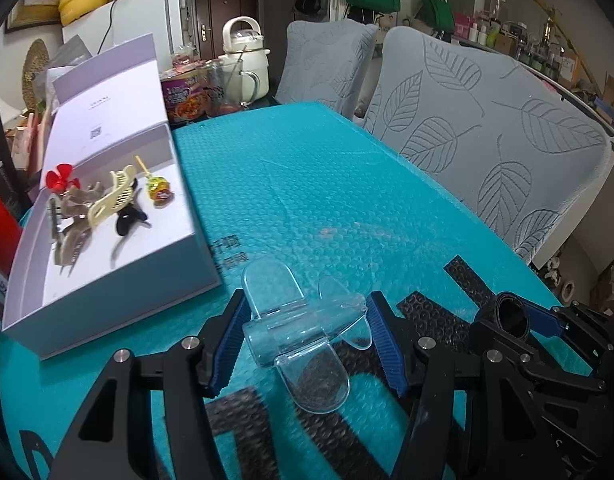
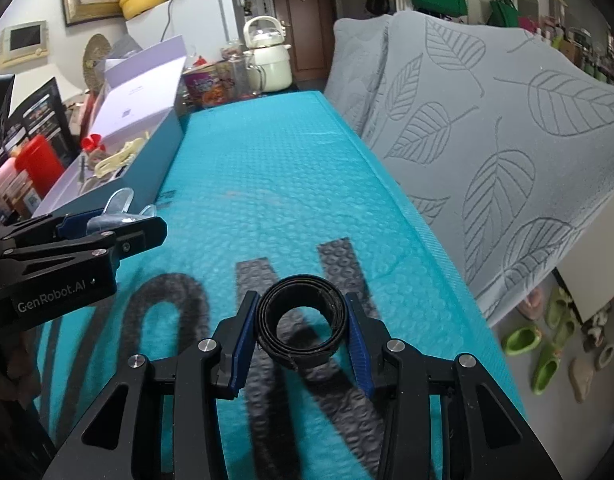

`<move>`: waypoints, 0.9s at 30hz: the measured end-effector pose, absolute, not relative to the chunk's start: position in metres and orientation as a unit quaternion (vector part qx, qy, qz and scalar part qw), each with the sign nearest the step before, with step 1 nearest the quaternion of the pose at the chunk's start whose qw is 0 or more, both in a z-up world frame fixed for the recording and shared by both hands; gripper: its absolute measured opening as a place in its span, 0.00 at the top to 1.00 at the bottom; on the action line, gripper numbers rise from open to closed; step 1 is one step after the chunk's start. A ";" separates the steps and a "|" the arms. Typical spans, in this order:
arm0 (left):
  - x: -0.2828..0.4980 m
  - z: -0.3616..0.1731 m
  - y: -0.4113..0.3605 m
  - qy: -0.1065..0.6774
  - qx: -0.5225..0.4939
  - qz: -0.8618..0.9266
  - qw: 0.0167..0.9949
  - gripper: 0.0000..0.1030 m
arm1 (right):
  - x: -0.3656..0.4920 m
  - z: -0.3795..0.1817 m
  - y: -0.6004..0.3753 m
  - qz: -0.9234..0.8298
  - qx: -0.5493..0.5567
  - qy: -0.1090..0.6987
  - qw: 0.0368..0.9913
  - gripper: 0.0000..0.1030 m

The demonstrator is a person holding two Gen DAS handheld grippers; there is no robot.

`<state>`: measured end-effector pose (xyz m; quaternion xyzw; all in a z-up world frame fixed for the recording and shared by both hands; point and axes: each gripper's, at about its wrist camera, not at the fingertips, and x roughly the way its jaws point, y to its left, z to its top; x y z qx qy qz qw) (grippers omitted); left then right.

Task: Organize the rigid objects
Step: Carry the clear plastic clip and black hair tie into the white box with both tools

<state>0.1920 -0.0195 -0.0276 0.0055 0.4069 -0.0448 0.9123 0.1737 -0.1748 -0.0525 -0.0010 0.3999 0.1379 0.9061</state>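
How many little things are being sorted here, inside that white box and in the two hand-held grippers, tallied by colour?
In the white box:
Red: 1, the pinwheel clip
Cream: 1, the claw clip
Brown: 1, clip
Black: 1, clip
Yellow-green: 1, lollipop
Held:
Clear: 1, clip
Black: 1, coiled band
Total: 7

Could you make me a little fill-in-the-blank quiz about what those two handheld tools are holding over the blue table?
1. The left tool grips a ____ plastic clip.
2. The right tool is closed on a coiled black ____.
3. The red bow and cream hair claw lie inside the ____ box.
4. The table cover is ____ in colour.

Missing words: clear; strap; white; teal
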 end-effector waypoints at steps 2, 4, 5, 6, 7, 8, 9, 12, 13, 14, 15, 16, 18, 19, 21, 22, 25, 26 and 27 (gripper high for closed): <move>0.187 -0.025 -0.016 0.404 0.005 -0.043 0.914 0.43 | 0.169 -0.049 -0.170 0.143 -0.004 0.395 0.907 0.60; 0.179 -0.022 -0.011 0.400 0.003 -0.039 0.916 0.43 | 0.163 -0.046 -0.164 0.149 -0.008 0.391 0.908 0.60; 0.175 -0.021 -0.008 0.398 0.002 -0.037 0.917 0.43 | 0.161 -0.044 -0.161 0.152 -0.011 0.389 0.909 0.60; 0.173 -0.020 -0.007 0.396 0.002 -0.035 0.917 0.43 | 0.158 -0.043 -0.158 0.155 -0.013 0.386 0.909 0.60; 0.169 -0.018 -0.004 0.394 0.001 -0.033 0.919 0.43 | 0.155 -0.041 -0.154 0.159 -0.016 0.383 0.910 0.60; 0.166 -0.017 -0.001 0.392 0.001 -0.032 0.919 0.43 | 0.153 -0.040 -0.151 0.161 -0.017 0.382 0.910 0.60; 0.163 -0.015 0.003 0.390 0.000 -0.030 0.920 0.43 | 0.151 -0.039 -0.148 0.164 -0.018 0.380 0.910 0.60; 0.155 -0.013 0.009 0.387 -0.002 -0.025 0.922 0.43 | 0.144 -0.035 -0.140 0.172 -0.021 0.375 0.910 0.60; 0.151 -0.012 0.013 0.386 -0.002 -0.023 0.922 0.43 | 0.142 -0.034 -0.137 0.176 -0.022 0.374 0.910 0.60; 0.149 -0.011 0.016 0.385 -0.002 -0.021 0.923 0.43 | 0.140 -0.033 -0.133 0.179 -0.025 0.373 0.910 0.60; 0.145 -0.010 0.020 0.383 -0.003 -0.019 0.924 0.43 | 0.138 -0.033 -0.129 0.183 -0.026 0.372 0.910 0.60; 0.143 -0.009 0.022 0.382 -0.004 -0.017 0.924 0.43 | 0.136 -0.032 -0.125 0.187 -0.028 0.370 0.910 0.60; 0.138 -0.007 0.028 0.379 -0.004 -0.013 0.925 0.43 | 0.134 -0.030 -0.117 0.194 -0.032 0.368 0.909 0.60; 0.134 -0.006 0.033 0.377 -0.005 -0.009 0.926 0.43 | 0.132 -0.029 -0.113 0.198 -0.033 0.367 0.908 0.60; 0.129 -0.004 0.040 0.375 -0.007 -0.003 0.927 0.43 | 0.130 -0.028 -0.104 0.207 -0.036 0.365 0.907 0.60; 0.127 -0.004 0.043 0.375 -0.007 0.000 0.927 0.43 | 0.129 -0.028 -0.099 0.212 -0.037 0.364 0.906 0.60; 0.119 -0.002 0.055 0.373 -0.012 0.010 0.928 0.43 | 0.125 -0.026 -0.085 0.227 -0.042 0.361 0.903 0.60; 0.117 -0.002 0.060 0.372 -0.013 0.015 0.928 0.43 | 0.124 -0.026 -0.081 0.231 -0.043 0.361 0.903 0.60; 0.115 -0.001 0.063 0.371 -0.014 0.018 0.928 0.43 | 0.123 -0.025 -0.076 0.236 -0.045 0.360 0.901 0.60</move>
